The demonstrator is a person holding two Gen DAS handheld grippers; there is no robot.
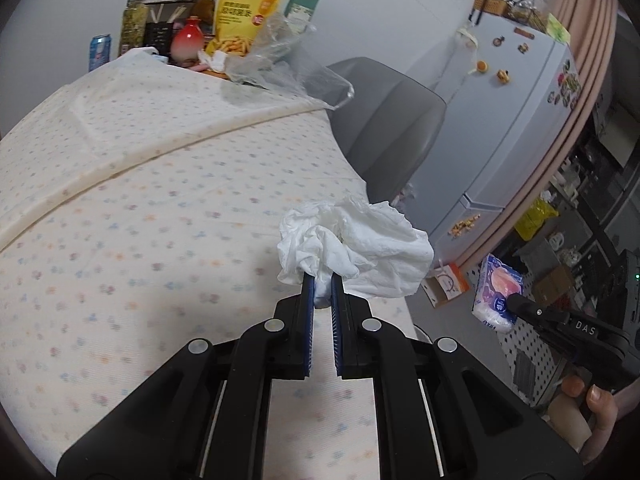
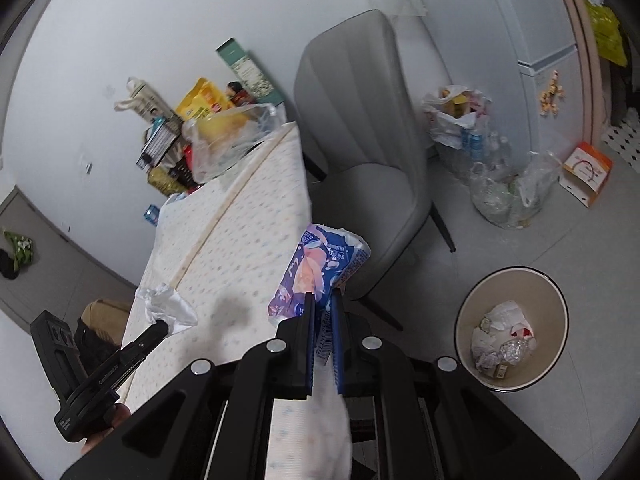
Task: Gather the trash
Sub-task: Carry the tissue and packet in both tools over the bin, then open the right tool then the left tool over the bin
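My left gripper [image 1: 322, 280] is shut on a crumpled white tissue [image 1: 356, 246] and holds it above the right edge of the table with the flowered cloth [image 1: 160, 216]. My right gripper [image 2: 322, 298] is shut on a blue and pink tissue pack wrapper [image 2: 316, 268], held off the table's edge. The wrapper also shows in the left wrist view [image 1: 498, 292], and the tissue in the right wrist view [image 2: 168, 306]. A beige trash bin [image 2: 512, 326] with crumpled paper inside stands on the floor, below and to the right of the right gripper.
A grey chair [image 2: 360, 140] stands by the table between the grippers and the bin. A clear plastic bag [image 1: 288, 68], a yellow snack bag [image 1: 246, 16] and bottles crowd the table's far end. Filled plastic bags [image 2: 500, 184] lie on the floor by the fridge [image 1: 516, 120].
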